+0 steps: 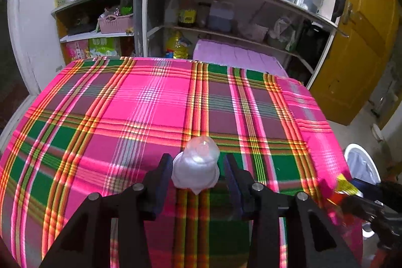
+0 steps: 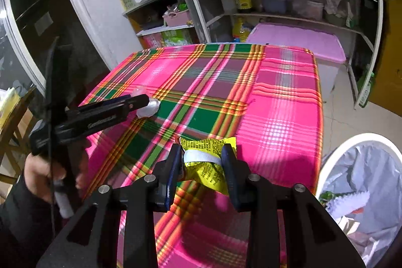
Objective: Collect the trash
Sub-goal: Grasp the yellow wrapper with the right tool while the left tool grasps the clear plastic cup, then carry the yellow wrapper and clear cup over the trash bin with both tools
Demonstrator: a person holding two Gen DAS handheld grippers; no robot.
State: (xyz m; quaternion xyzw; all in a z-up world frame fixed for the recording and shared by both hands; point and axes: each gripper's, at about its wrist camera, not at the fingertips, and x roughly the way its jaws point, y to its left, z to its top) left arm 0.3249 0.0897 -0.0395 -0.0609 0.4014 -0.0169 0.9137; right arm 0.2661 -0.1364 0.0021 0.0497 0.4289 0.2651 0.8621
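Observation:
A crumpled clear plastic cup (image 1: 197, 165) lies on the pink plaid tablecloth (image 1: 140, 107). My left gripper (image 1: 198, 165) is open with a finger on each side of the cup, not pressing it. The cup (image 2: 148, 106) and my left gripper (image 2: 144, 102) also show in the right wrist view. My right gripper (image 2: 203, 157) is shut on a yellow printed snack packet (image 2: 209, 162) and holds it above the table's near right part. The packet (image 1: 345, 186) shows at the right edge of the left wrist view.
A white trash bin with a grey liner (image 2: 361, 182) stands on the floor right of the table; it also shows in the left wrist view (image 1: 361, 165). Behind the table are metal shelves (image 1: 226, 6) with bottles and a purple lidded box (image 2: 296, 39). A wooden chair (image 2: 15, 122) stands at the left.

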